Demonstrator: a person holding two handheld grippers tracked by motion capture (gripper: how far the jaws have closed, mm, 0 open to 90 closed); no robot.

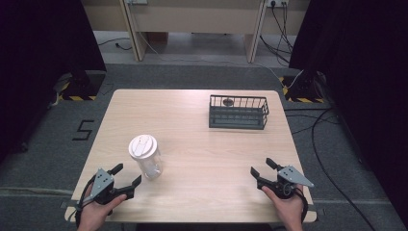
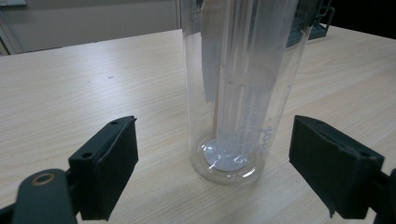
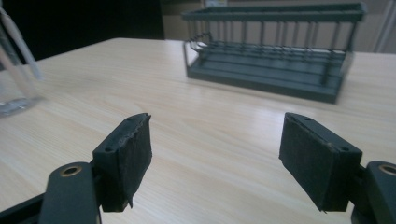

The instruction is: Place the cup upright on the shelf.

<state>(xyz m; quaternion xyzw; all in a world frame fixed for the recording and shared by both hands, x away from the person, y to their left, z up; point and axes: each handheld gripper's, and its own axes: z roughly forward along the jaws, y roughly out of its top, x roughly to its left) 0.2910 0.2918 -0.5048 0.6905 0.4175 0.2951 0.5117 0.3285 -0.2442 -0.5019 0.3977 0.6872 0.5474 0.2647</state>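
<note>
Facing the clear tumbler (image 2: 233, 93), your left gripper (image 2: 212, 163) stood agape, touching nothing (its top ran out of frame). Your right gripper (image 3: 215, 154) gaped empty; tumbler contents were unreadable.

Even, soft overhead light on the table (image 1: 192, 120), dark surroundings, close views slightly blurred.

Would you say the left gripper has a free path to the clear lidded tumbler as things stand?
Probably yes. The left gripper is open, and the tumbler stands upright just ahead of it, roughly centred between the jaws in the left gripper view, with bare table between them.
</note>
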